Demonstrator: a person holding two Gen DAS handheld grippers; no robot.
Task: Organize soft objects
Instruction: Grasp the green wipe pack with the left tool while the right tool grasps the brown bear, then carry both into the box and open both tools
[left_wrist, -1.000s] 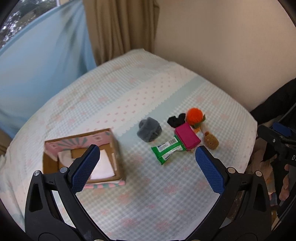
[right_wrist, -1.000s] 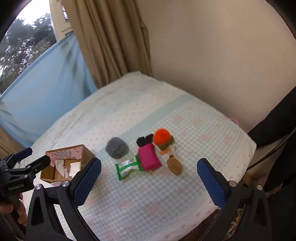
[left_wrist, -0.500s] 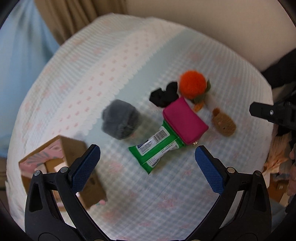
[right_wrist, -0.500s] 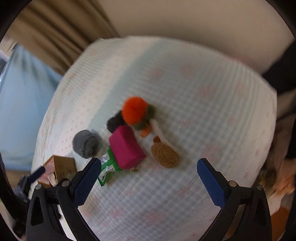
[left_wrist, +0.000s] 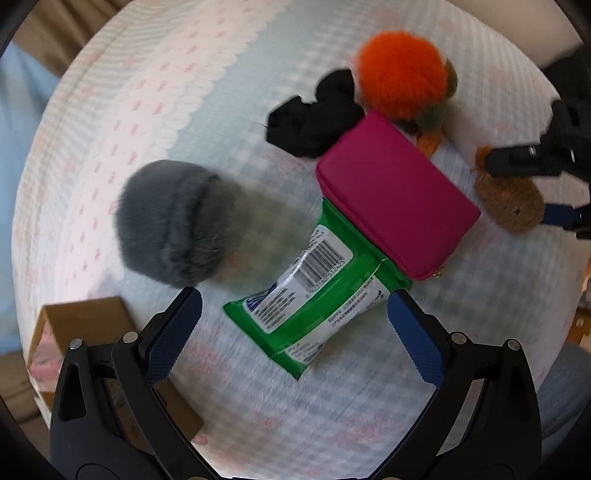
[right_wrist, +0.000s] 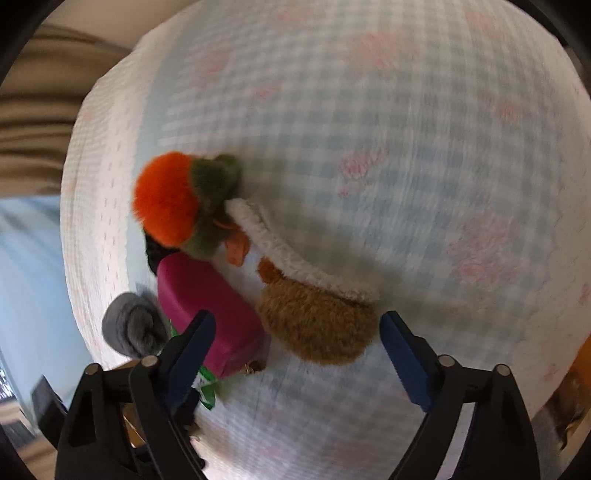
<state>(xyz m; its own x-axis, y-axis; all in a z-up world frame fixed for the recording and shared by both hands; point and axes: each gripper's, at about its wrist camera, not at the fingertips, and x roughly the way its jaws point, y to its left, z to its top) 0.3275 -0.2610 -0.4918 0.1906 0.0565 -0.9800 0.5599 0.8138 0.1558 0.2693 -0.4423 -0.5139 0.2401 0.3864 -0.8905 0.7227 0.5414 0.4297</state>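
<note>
A green wipes pack (left_wrist: 314, 291) lies on the checked bedcover, partly under a magenta pouch (left_wrist: 395, 192). My left gripper (left_wrist: 291, 332) is open, its jaws straddling the pack's near end just above it. A grey furry ball (left_wrist: 173, 221), a black scrunchie (left_wrist: 314, 114), an orange pompom toy (left_wrist: 402, 74) and a brown plush (left_wrist: 513, 206) lie around. My right gripper (right_wrist: 295, 354) is open, its jaws either side of the brown plush (right_wrist: 317, 321), close above it. The pouch (right_wrist: 207, 306) and orange toy (right_wrist: 166, 199) sit to its left.
A cardboard box (left_wrist: 85, 328) with a pink patterned side stands at the lower left behind my left finger. The right gripper (left_wrist: 532, 162) shows at the right edge of the left wrist view. Curtains (right_wrist: 33, 122) hang beyond the bed's far edge.
Both grippers have dropped down and forward towards the objects: the left onto the wipes pack, the right onto the brown plush. Both stay open. No object has moved.
</note>
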